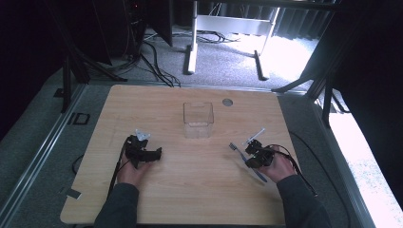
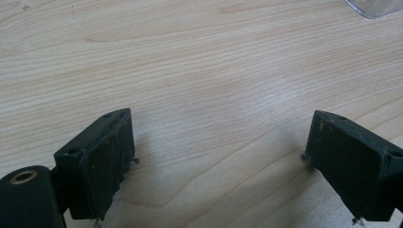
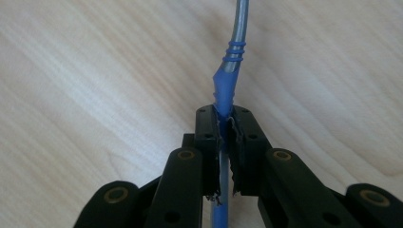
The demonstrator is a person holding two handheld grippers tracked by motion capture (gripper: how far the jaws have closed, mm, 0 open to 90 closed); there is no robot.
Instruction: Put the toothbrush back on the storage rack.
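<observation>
A blue toothbrush (image 1: 234, 147) with a silvery neck lies slantwise at the right of the wooden table (image 1: 190, 190). My right gripper (image 1: 251, 153) is shut on its handle. In the right gripper view the jaws (image 3: 224, 116) pinch the blue handle, and the toothbrush (image 3: 228, 78) runs on ahead just above the wood. My left gripper (image 1: 145, 148) rests at the table's left side. Its fingers (image 2: 102, 156) stand wide apart with only bare wood between them (image 2: 218, 128). A clear plastic box (image 1: 198, 119) stands between the two grippers, a little farther back.
A corner of the clear box (image 2: 375, 7) shows at the top right of the left gripper view. A round grey grommet (image 1: 227, 102) sits in the tabletop behind the box. Cables and a white frame (image 1: 223, 28) are on the floor beyond the table.
</observation>
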